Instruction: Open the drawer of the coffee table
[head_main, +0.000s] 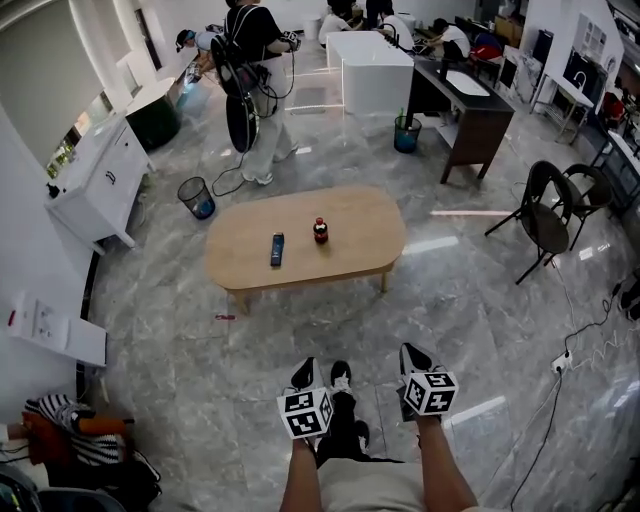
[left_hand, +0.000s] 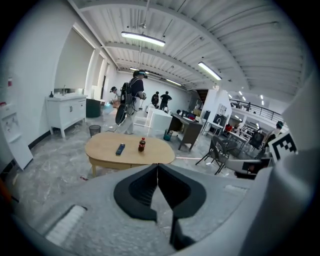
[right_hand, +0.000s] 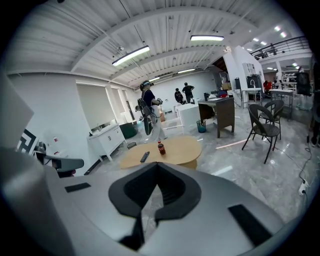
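The coffee table (head_main: 350, 225) is a low oval with a light wood top, standing mid-floor well ahead of me. A small red-capped bottle (head_main: 320, 231) and a dark remote (head_main: 277, 249) rest on it. No drawer front can be made out from here. My left gripper (head_main: 303, 372) and right gripper (head_main: 412, 352) hover side by side near my feet, far short of the table, both shut and empty. In the left gripper view the table (left_hand: 107, 150) lies beyond the closed left gripper (left_hand: 158, 165). In the right gripper view the table (right_hand: 175, 150) lies past the closed right gripper (right_hand: 157, 165).
A mesh wastebasket (head_main: 196, 197) and a white cabinet (head_main: 95, 185) stand left of the table. Black chairs (head_main: 550, 215) are at the right, a dark desk (head_main: 470, 105) behind. A person (head_main: 255, 90) stands beyond the table. A cable (head_main: 570, 360) crosses the floor at right.
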